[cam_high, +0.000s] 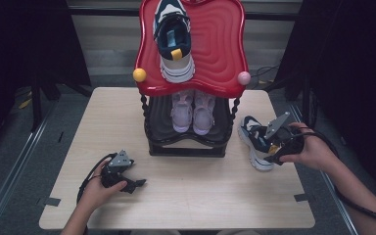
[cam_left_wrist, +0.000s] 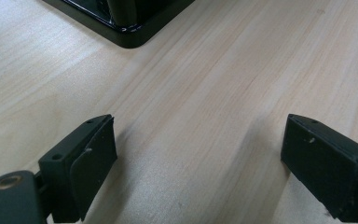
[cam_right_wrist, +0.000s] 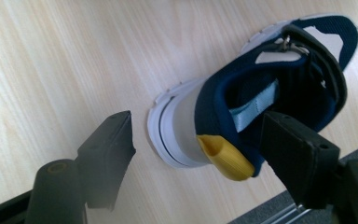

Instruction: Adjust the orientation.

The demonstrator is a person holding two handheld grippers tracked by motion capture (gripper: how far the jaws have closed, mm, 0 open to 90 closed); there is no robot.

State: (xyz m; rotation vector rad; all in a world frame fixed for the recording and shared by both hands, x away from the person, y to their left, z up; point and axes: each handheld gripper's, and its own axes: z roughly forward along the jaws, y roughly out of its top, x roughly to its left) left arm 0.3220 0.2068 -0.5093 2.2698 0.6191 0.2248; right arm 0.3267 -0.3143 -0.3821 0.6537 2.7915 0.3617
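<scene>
Here, the navy-and-white sneaker with a yellow heel tab (cam_right_wrist: 261,98) is seen lying on the pale wooden desk (cam_high: 186,196), to the right of the two-tier shoe rack with a red top tray (cam_high: 215,44), and its heel is framed by the jaws of the right gripper (cam_high: 269,147). Those jaws are spread wide and released: one is kept clear of the white sole on its outer side, while the other is placed beside the collar, near the yellow tab, with no squeeze evident. The left gripper (cam_high: 139,183) is rested low over bare desk, its jaws parted with nothing between them. A slip is judged the main risk: if the right jaws are closed on the soft collar and tab alone, the shoe could be tilted or dropped when lifted. A push from the outer jaw could also slide the sneaker towards the desk's edge.
</scene>
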